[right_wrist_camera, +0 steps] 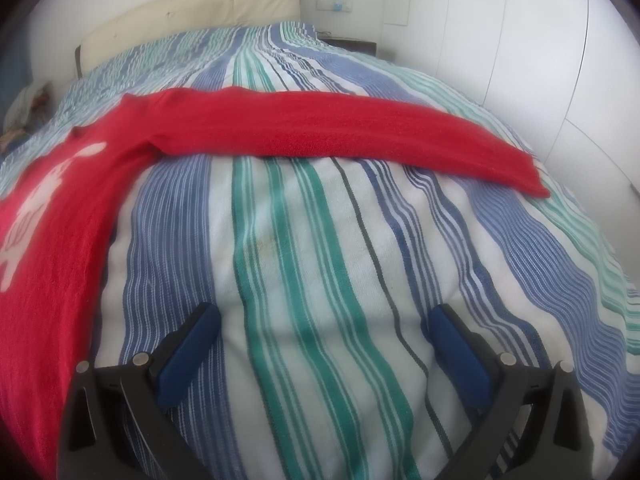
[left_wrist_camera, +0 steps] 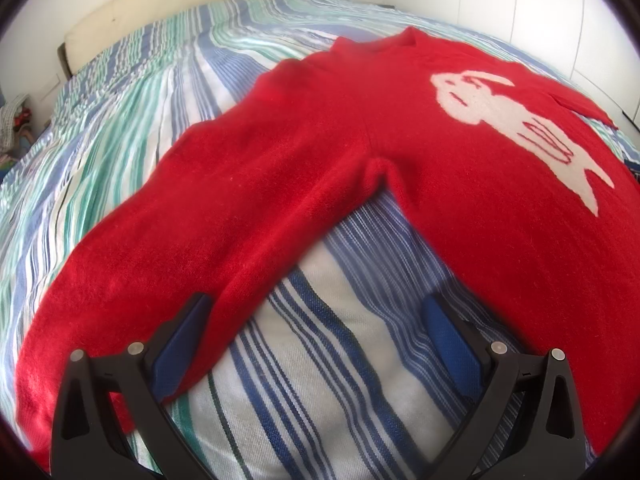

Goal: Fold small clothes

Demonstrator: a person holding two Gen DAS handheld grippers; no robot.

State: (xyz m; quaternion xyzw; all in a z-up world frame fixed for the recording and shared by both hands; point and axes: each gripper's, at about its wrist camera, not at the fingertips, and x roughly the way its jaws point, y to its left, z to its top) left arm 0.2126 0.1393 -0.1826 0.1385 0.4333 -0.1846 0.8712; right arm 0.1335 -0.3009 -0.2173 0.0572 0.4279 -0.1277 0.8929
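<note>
A small red sweater (left_wrist_camera: 320,120) with a white animal figure (left_wrist_camera: 516,120) lies spread flat on the striped bedspread (left_wrist_camera: 320,380). In the left wrist view its near sleeve (left_wrist_camera: 168,248) runs down to the lower left, under the left finger. My left gripper (left_wrist_camera: 316,308) is open, hovering over bare bedspread between sleeve and body. In the right wrist view the sweater (right_wrist_camera: 60,260) fills the left side and its other sleeve (right_wrist_camera: 340,132) stretches straight across to the right. My right gripper (right_wrist_camera: 324,316) is open over the stripes, well short of that sleeve.
A cream padded headboard (right_wrist_camera: 192,8) backs the bed. White wardrobe doors (right_wrist_camera: 520,40) line the right side. A dark bedside table (right_wrist_camera: 352,45) stands by the far corner, and some clutter (left_wrist_camera: 16,124) sits at the far left.
</note>
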